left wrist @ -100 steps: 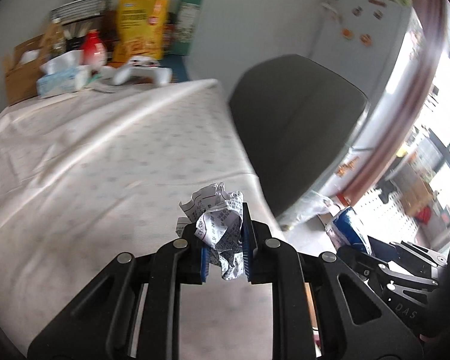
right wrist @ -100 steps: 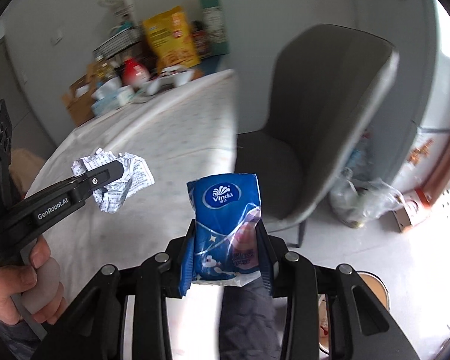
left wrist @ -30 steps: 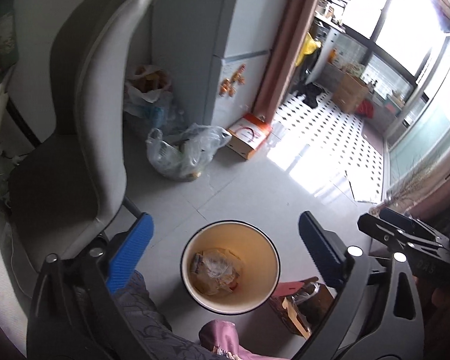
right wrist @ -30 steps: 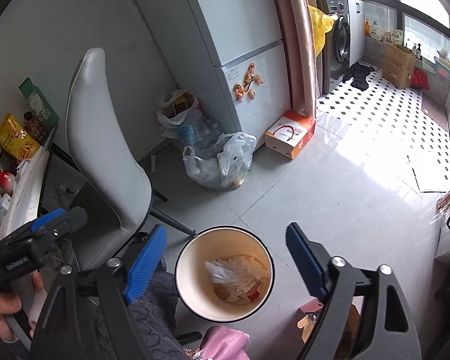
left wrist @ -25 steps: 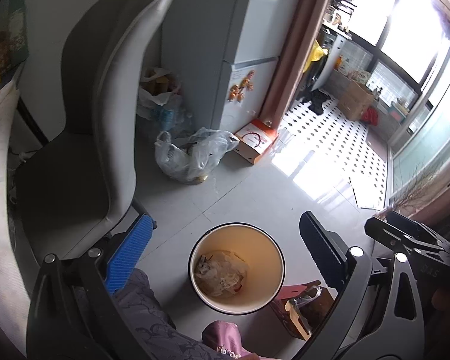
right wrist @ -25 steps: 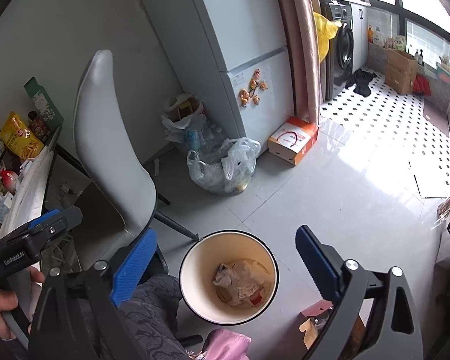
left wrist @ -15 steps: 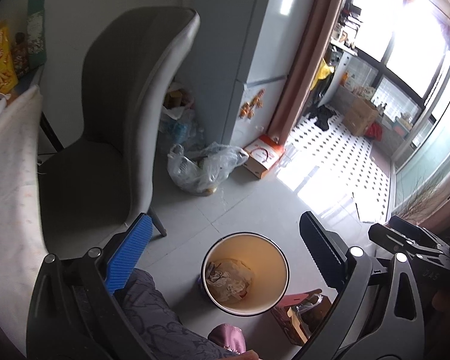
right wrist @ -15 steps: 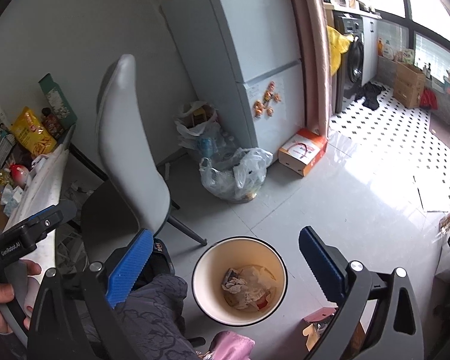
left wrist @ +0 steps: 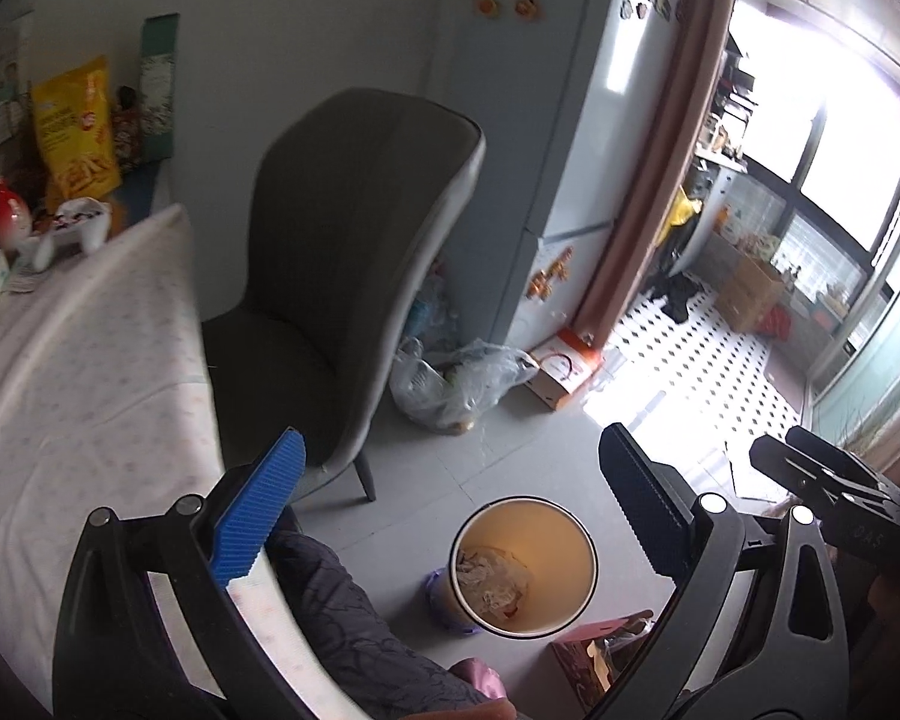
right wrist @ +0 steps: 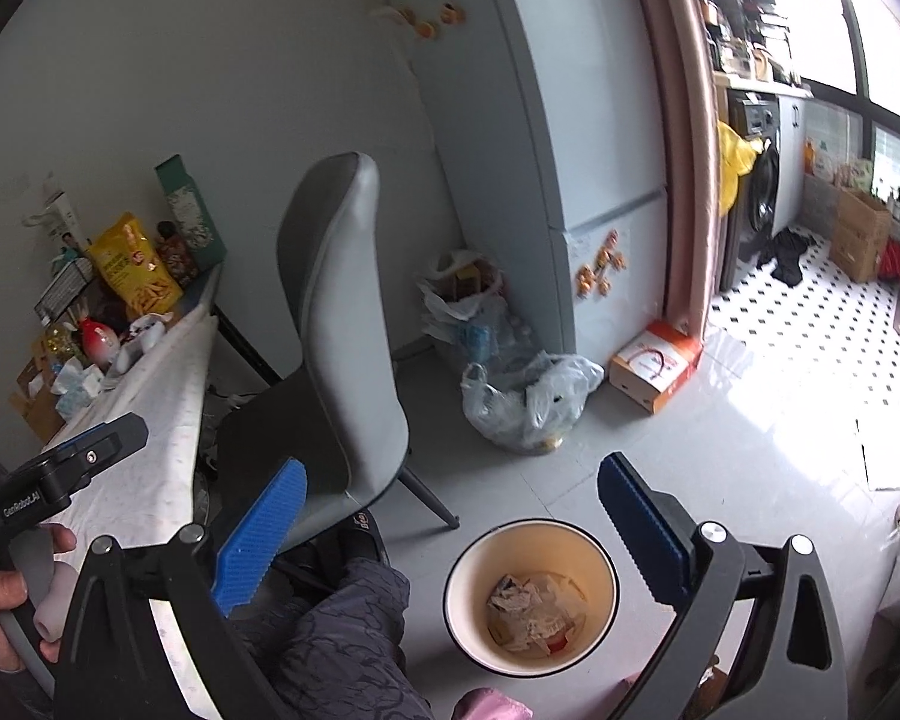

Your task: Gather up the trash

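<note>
- The left gripper has its jaws spread wide with nothing between them; the waste bin sits on the floor below, low in the frame and right of centre, with crumpled trash at its bottom
- The right gripper also stands fully apart and empty; in its view the waste bin lies lower centre, between the two blue pads, and the trash inside shows more plainly
- Only the left wrist view shows the tablecloth broadly at left, and the other gripper's black body at the right edge
- Only the right wrist view shows a hand at lower left holding the left gripper's handle, the washing machine at upper right, and the grey chair in profile
</note>
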A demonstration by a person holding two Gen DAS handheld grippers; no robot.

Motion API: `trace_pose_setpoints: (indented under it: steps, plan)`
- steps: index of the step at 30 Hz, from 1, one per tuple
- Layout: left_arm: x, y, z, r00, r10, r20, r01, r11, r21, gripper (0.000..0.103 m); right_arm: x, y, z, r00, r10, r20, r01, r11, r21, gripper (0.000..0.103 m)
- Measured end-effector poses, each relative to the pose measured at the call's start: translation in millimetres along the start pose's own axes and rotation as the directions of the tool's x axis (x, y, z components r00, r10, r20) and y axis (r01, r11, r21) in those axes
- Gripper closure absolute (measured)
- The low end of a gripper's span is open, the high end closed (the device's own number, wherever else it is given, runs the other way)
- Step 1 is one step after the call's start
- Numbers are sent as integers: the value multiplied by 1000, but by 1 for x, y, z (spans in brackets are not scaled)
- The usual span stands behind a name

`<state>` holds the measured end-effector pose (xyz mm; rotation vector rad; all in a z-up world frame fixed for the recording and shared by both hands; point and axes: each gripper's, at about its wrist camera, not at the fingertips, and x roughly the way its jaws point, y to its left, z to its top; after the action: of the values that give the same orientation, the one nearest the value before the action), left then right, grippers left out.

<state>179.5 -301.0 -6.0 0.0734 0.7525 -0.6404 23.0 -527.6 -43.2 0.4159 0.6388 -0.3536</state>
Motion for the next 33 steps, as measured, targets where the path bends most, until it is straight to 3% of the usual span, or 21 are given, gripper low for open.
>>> trace_pose_setpoints:
  steps: [14,33]
  plan:
    - [-93,46,-15,986,105,132,-99,994,-55,5,-43,90,7,995,63,79,-50,987,-156,7]
    - [-198,85,-60,937,241,252,-212,968,-136,5,-116,168,-19,971,172,167,-131,964,-233,7]
